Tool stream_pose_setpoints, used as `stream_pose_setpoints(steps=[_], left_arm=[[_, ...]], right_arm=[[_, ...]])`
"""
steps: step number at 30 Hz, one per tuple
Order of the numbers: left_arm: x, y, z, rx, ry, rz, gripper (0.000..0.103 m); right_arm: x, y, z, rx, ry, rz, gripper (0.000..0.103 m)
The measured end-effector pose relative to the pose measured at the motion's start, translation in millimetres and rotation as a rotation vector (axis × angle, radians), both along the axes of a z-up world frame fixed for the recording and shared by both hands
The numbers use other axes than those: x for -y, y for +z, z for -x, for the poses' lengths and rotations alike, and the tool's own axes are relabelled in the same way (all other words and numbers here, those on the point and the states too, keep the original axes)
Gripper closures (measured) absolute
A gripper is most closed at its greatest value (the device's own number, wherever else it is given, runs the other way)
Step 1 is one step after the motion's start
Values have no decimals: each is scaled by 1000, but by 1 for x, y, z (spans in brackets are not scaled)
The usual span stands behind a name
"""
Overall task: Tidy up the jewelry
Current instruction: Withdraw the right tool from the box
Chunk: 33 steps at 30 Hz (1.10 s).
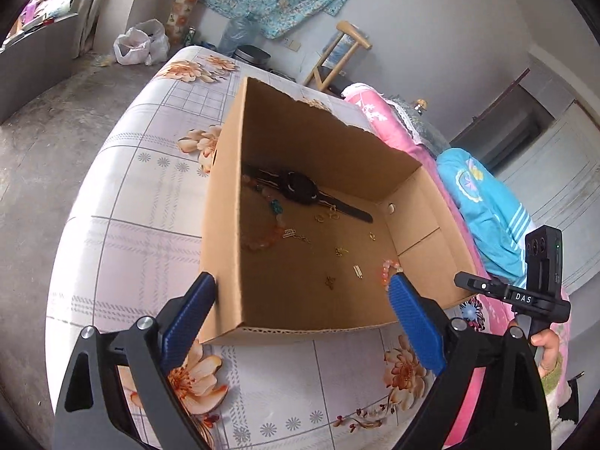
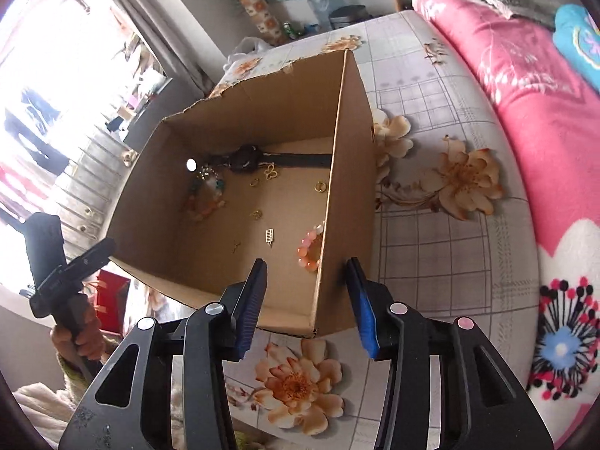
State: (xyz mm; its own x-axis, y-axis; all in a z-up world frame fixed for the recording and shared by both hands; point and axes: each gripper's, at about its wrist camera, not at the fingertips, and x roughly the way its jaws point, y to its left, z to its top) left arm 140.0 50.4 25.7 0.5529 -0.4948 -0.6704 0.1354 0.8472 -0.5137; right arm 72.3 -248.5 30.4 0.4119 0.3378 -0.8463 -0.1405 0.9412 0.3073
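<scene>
Straddling the near walls of a cardboard box (image 1: 300, 142) on a floral cloth (image 1: 150, 225), the left gripper (image 1: 302, 298) and right gripper (image 2: 306, 275) both stood spread wide, grasping nothing. Inside lay light, slippery jewelry: a pink bead bracelet (image 2: 311, 247) nearest, tiny gold charms (image 1: 330, 281) mid-floor, and a black watch (image 1: 300, 187) farthest, probably easiest pinched by its stiff strap.

Support surface: bed (image 1: 123, 232) under a pale grid-pattern sheet printed with orange flowers. Open cardboard box (image 1: 221, 247) sits directly on it, roughly mid-sheet, far rim torn and ragged. Pink floral blanket (image 2: 525, 86) lies along one long edge of the bed, near the box without touching it. A blue fabric item (image 1: 483, 202) rests on the blanket.
</scene>
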Motion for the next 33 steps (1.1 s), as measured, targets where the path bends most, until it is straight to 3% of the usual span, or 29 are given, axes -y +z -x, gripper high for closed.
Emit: stream_pose_setpoints(steps=[7,14,21,22,24,27,33], left_arm=[[3,13,41,18,-22,-2,12],[7,8,79,-9,-32,-24,12],[12,3,95,19,-23,-102,12],[12,8,104,67,10,-153,11],[11,17,115,131,42,-206,10],[12,30,137,203,82,-273,5],[24,39,160,223,111,-359,5]], right_arm=[[13,10,37,27,-33,-32,59],[8,0,78,48,-65,-23,59],[13,-6,97,75,-102,-64,58],[13,-1,102,99,-110,-55,57],[11,9,115,148,-129,-12,44],[3,21,143,215,-149,102,32],[-35,13,177,230,-71,267,12]])
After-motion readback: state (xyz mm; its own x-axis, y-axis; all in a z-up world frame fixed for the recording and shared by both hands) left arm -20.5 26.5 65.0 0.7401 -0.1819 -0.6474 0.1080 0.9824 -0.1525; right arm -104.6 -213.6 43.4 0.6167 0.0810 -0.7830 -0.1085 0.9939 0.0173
